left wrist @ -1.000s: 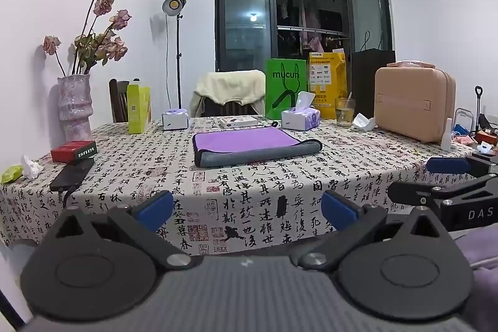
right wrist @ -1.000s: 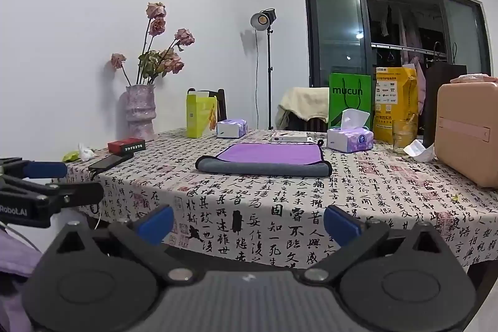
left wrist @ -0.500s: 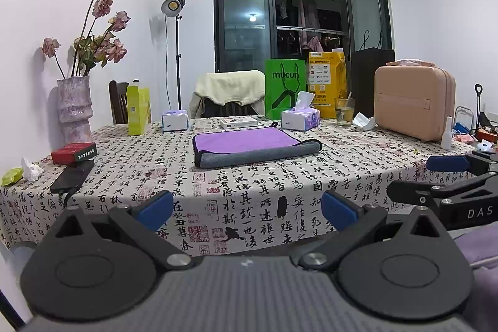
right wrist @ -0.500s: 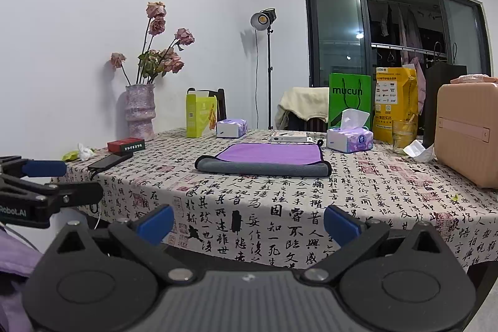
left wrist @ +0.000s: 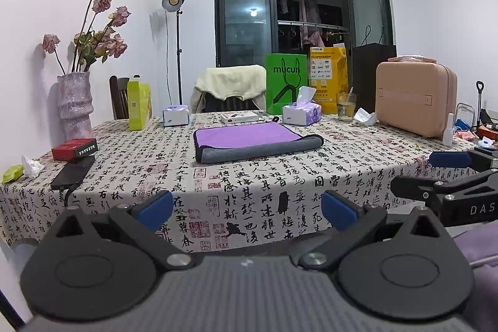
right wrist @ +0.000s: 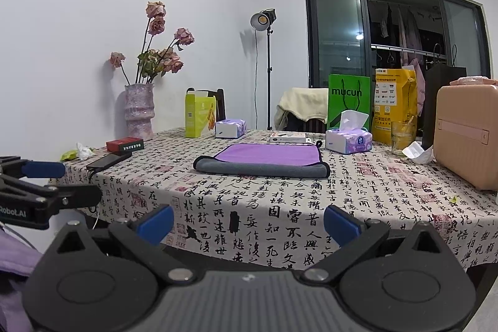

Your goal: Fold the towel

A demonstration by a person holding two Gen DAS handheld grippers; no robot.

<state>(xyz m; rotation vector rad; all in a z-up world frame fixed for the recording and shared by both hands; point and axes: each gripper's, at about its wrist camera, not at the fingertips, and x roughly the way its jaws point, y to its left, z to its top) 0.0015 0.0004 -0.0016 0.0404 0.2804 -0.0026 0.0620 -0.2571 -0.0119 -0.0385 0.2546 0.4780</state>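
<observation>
One folded towel (left wrist: 255,142), purple on top with a grey underside rolled forward into a soft, rounded front edge and a dark trim, lies flat near the middle of a table (left wrist: 280,185) draped in a cream cloth printed with black calligraphy and red seals. At the towel's 1 o'clock stands a soft-pack tissue box (left wrist: 301,113) with a white sheet pulled up from its slot; a second, smaller tissue pack (left wrist: 176,115) sits at 11 o'clock, and a flat white box (left wrist: 239,116) at 12. At 2 o'clock a clear glass (left wrist: 346,106) holds a stick. A mottled pink ceramic vase (left wrist: 75,103) at 9 o'clock carries dried roses. A rigid peach-coloured case (left wrist: 415,97) occupies 3 o'clock. The left gripper (left wrist: 247,209) and the right gripper (right wrist: 249,221), both black with blue pads, are held before the table's near edge, well apart from the towel, each with its jaws spread wide and nothing between them.
</observation>
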